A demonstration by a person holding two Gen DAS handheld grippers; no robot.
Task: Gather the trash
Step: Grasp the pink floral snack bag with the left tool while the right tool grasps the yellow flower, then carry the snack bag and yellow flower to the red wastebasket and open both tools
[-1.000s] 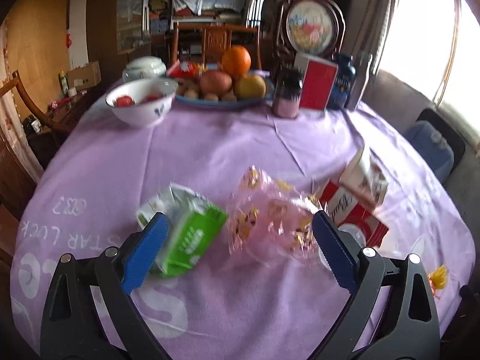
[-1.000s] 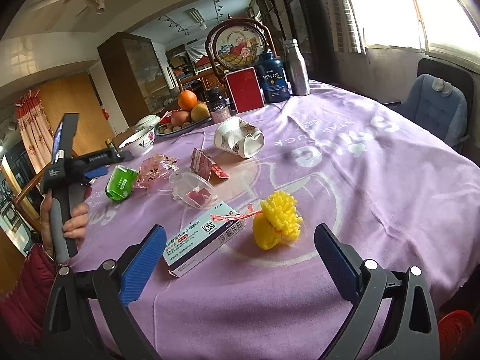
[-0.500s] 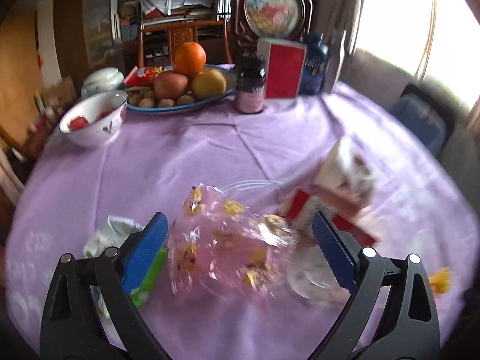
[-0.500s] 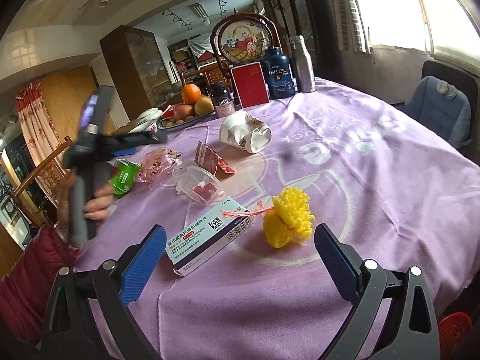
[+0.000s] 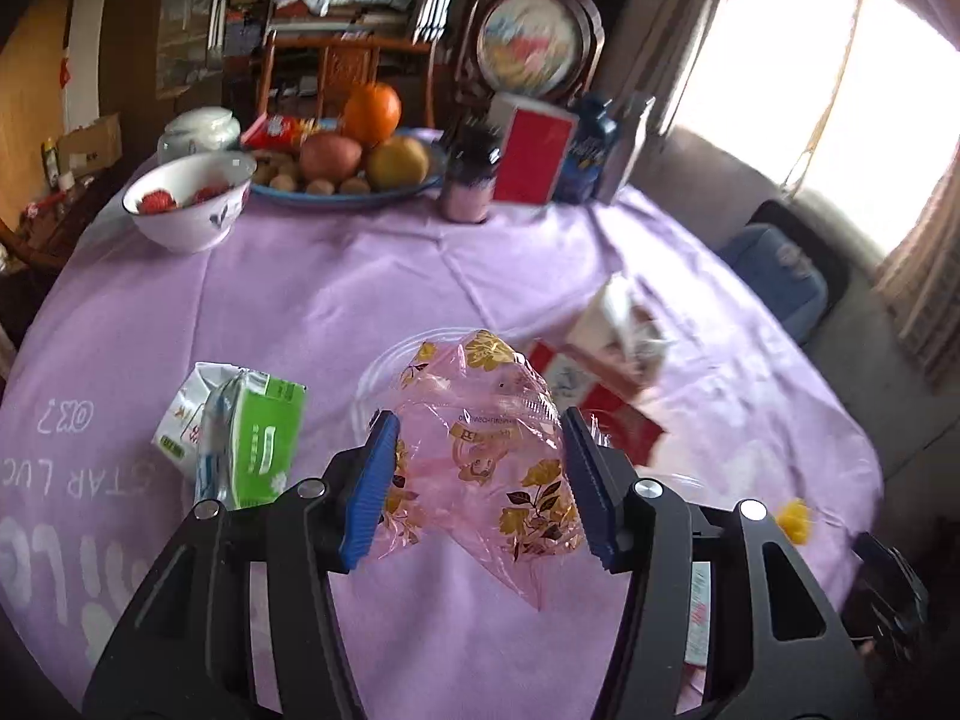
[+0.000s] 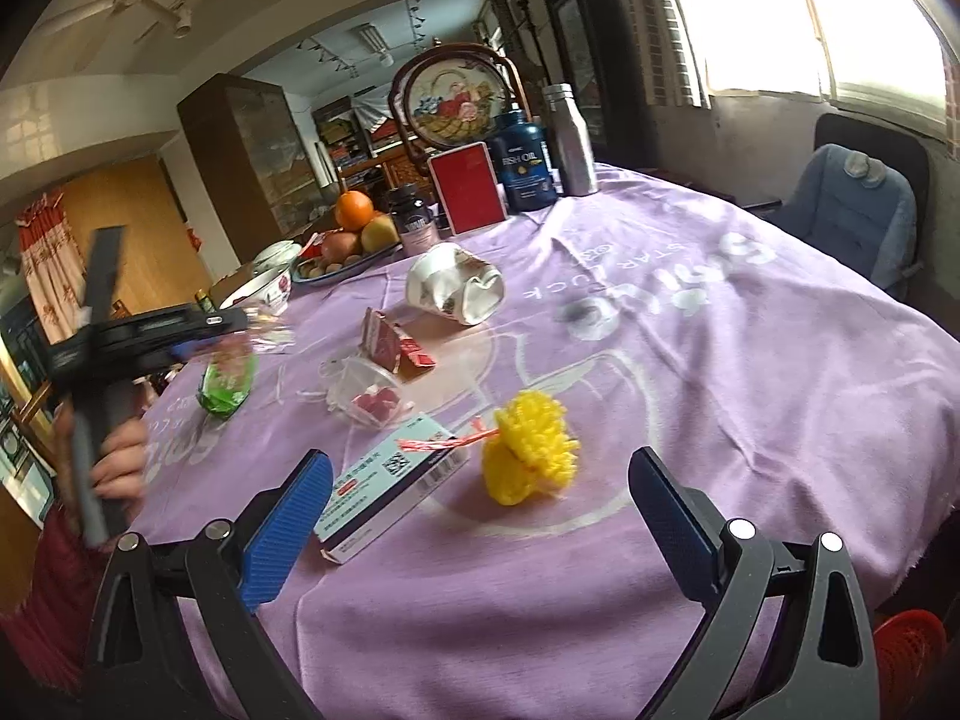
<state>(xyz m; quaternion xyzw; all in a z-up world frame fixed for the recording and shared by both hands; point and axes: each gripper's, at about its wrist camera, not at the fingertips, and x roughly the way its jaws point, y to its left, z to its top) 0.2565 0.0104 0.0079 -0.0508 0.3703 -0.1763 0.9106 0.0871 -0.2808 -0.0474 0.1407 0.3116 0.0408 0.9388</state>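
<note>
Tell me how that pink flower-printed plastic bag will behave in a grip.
The pink bag looks like thin crinkled film, so it will probably crumple rather than resist. The left gripper is closing around it. It likely weighs little and may slip from the pads, since the film looks glossy.

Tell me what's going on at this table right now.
A person is clearing trash off a purple-clothed table with two handheld grippers. The left gripper is closing on a crumpled pink plastic bag, which sits between its pads. The right gripper hangs open above a medicine box and a yellow mesh ball, touching neither. Other wrappers lie uncollected.
</note>
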